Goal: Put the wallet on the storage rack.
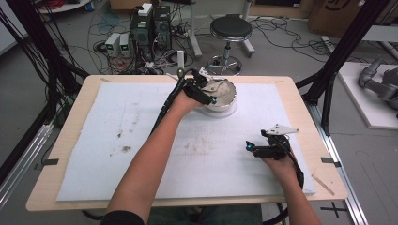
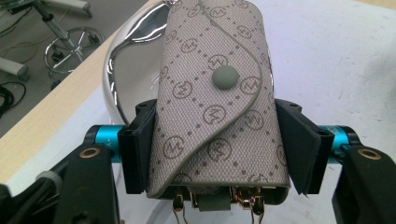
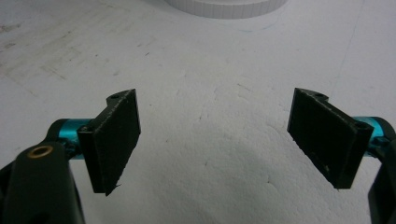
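Grey monogram fabric key pouch [image 2: 216, 107] is pinched at its sides in my left gripper [image 2: 217, 149], centre of the left gripper view, over the chrome bowl [image 2: 135, 60]; I'd worry that slick cloth slips or catches the rim. Left forearm reaches to top-centre of the high view; right gripper [image 3: 215, 140] gapes empty, lower right.

Open mat [image 1: 141, 140] beside bowl [image 1: 224, 101]

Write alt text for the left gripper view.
The left gripper clamps a grey monogram-patterned key pouch with a snap button between its two black jaws, gold key hooks hanging from the pouch's near end. Behind it sits a shiny metal bowl on a white mat near the wooden table edge.
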A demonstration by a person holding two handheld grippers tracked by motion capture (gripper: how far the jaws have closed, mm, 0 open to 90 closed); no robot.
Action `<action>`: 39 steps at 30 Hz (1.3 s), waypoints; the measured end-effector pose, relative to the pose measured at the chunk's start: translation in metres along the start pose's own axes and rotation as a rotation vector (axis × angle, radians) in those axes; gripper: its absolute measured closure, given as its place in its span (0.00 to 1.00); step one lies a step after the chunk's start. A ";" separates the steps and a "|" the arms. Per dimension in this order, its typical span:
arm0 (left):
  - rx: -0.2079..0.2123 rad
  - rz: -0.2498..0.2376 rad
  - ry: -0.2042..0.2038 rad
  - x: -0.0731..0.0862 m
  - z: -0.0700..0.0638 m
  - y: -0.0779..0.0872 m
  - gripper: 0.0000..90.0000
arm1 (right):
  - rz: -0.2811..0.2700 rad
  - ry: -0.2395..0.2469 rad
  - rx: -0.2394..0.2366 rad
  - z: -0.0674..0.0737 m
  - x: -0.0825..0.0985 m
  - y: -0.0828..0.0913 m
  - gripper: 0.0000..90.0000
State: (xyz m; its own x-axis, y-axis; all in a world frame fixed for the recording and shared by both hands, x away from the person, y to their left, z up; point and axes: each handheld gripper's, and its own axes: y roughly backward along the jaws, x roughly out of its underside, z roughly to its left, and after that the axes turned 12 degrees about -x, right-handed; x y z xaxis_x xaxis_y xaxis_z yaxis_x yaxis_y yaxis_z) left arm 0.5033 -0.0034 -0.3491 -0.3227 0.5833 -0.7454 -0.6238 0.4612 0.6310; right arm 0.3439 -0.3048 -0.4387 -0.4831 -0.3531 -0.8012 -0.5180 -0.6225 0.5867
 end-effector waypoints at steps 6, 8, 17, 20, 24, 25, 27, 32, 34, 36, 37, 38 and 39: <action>-0.026 0.047 -0.036 -0.006 -0.008 -0.011 0.39 | 0.002 0.008 0.004 0.001 0.001 0.002 0.19; -0.028 0.055 -0.035 -0.007 -0.008 -0.014 0.39 | 0.007 0.006 0.004 0.001 0.001 0.002 0.19; -0.060 0.057 -0.029 -0.009 -0.011 -0.023 0.38 | 0.008 0.002 0.003 0.000 0.002 0.001 0.19; -0.071 0.054 -0.031 -0.010 -0.013 -0.026 0.37 | 0.011 0.004 0.003 0.001 0.002 0.001 0.19; -0.066 0.035 -0.034 -0.010 -0.016 -0.029 0.38 | 0.009 0.005 0.006 0.001 0.002 0.002 0.19; -0.068 0.027 -0.035 -0.011 -0.016 -0.029 0.38 | 0.008 0.003 0.006 0.000 0.002 0.002 0.19; -0.068 0.011 -0.030 -0.012 -0.017 -0.028 0.37 | 0.008 0.006 0.005 0.000 0.002 0.002 0.19; -0.042 -0.025 -0.002 -0.013 -0.014 -0.022 0.30 | 0.010 0.004 0.004 0.000 0.002 0.002 0.19; -0.027 -0.040 0.011 -0.013 -0.012 -0.019 0.28 | 0.011 0.002 0.004 0.000 0.002 0.002 0.19; -0.018 -0.057 0.021 -0.014 -0.011 -0.016 0.27 | 0.011 0.003 0.005 0.001 0.002 0.001 0.19; -0.015 -0.061 0.017 -0.014 -0.011 -0.014 0.26 | 0.011 0.007 0.006 0.001 0.002 0.001 0.19; -0.010 -0.068 0.023 -0.015 -0.011 -0.011 0.25 | 0.011 0.007 0.005 0.001 0.002 0.001 0.19; -0.008 -0.073 0.022 -0.015 -0.010 -0.009 0.25 | 0.012 0.012 0.007 0.001 0.002 0.001 0.19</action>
State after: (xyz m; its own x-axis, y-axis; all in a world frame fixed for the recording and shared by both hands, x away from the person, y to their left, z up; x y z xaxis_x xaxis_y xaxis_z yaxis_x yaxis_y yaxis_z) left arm 0.5063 -0.0231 -0.3457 -0.2921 0.5333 -0.7939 -0.6522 0.4961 0.5732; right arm 0.3415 -0.3053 -0.4394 -0.4805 -0.3689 -0.7956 -0.5173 -0.6134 0.5968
